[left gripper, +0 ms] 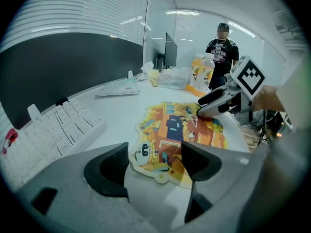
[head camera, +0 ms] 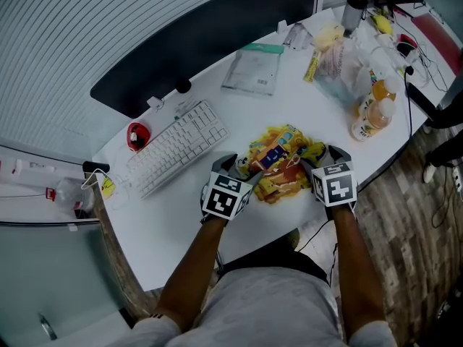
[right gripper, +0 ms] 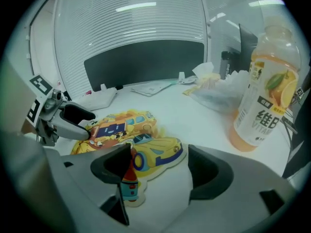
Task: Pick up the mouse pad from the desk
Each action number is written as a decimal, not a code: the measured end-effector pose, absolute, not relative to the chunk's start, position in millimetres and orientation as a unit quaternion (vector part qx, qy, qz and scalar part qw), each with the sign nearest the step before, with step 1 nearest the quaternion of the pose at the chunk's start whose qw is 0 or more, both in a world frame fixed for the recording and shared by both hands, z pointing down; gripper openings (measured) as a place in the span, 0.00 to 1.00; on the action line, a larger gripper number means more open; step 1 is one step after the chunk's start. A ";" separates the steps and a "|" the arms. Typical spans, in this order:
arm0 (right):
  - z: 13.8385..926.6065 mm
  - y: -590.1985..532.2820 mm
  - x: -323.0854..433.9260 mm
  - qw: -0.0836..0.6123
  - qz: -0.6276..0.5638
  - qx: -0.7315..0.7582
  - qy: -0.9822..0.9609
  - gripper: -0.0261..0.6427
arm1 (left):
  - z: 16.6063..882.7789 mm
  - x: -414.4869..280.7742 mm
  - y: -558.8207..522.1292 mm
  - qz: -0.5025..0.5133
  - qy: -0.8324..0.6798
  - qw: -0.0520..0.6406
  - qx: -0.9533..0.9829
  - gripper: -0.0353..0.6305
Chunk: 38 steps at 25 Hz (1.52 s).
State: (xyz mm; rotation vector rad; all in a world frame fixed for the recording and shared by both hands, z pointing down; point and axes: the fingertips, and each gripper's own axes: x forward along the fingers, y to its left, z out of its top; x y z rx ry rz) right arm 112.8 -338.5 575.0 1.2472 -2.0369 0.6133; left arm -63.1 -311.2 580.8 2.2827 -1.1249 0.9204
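A: Is there any writing you can read?
B: Only on the juice bottle (right gripper: 265, 91). Its label shows an orange, a large Chinese character and Latin letters that look like "VITA"; the rest curves out of sight. The mouse pad (head camera: 281, 166) has cartoon pictures in yellow, orange and blue, with no legible words.
A: Where does the pad lie?
B: Flat on the white table (head camera: 289, 114), near the front edge, with a claw at each side. The left claw (left gripper: 155, 164) is released, its jaws apart over the pad's near corner. The right claw (right gripper: 158, 164) is released too, with the pad's yellow car-shaped edge lying between its jaws.
A: What crowds it?
B: A white keyboard (head camera: 181, 147) just to its left, and a small red thing (head camera: 137, 136) beyond that. Farther back are a clear packet (head camera: 253, 69), a crumpled plastic bag (head camera: 340, 67) and the bottle, all apart from the pad.
A: And the room?
B: A dark panel (head camera: 210, 35) runs along the table's far edge, with slatted blinds (head camera: 87, 27) behind it. The floor (head camera: 419, 215) is wood-patterned, and a person (left gripper: 222, 50) stands in the background.
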 end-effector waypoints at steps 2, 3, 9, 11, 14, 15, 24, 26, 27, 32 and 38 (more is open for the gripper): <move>575.0 -339.5 113.5 0.325 0.240 0.481 -0.778 0.52 | 581.0 -63.0 -311.3 0.332 -0.405 0.214 0.824 0.58; 574.6 -339.8 112.9 0.322 0.241 0.482 -0.778 0.52 | 580.8 -62.5 -311.4 0.330 -0.405 0.213 0.826 0.58; 570.7 -337.7 107.2 0.297 0.258 0.474 -0.788 0.52 | 577.8 -47.2 -310.2 0.326 -0.391 0.196 0.838 0.54; 570.2 -336.1 105.4 0.296 0.259 0.471 -0.789 0.52 | 577.7 -44.3 -310.5 0.329 -0.389 0.191 0.839 0.51; 567.4 -333.4 105.8 0.290 0.259 0.463 -0.796 0.51 | 577.9 -44.1 -312.2 0.324 -0.389 0.192 0.841 0.50; 564.7 -332.6 105.9 0.286 0.256 0.460 -0.801 0.48 | 577.9 -44.2 -312.5 0.323 -0.389 0.193 0.841 0.50; 515.8 -305.2 89.9 0.187 0.180 0.358 -0.897 0.22 | 571.8 -43.1 -307.6 0.312 -0.337 0.187 0.868 0.50; 501.8 -294.7 88.6 0.153 0.161 0.326 -0.919 0.20 | 566.8 -42.9 -306.1 0.299 -0.316 0.187 0.880 0.51; 495.6 -289.6 88.9 0.138 0.156 0.310 -0.928 0.20 | 564.3 -42.1 -304.8 0.294 -0.304 0.188 0.887 0.52; 472.5 -267.0 92.4 0.091 0.154 0.247 -0.953 0.18 | 550.7 -27.7 -291.0 0.275 -0.224 0.176 0.918 0.54; 447.1 -248.9 97.2 0.064 0.145 0.212 -0.964 0.18 | 524.9 3.1 -268.3 0.234 -0.138 0.169 0.947 0.55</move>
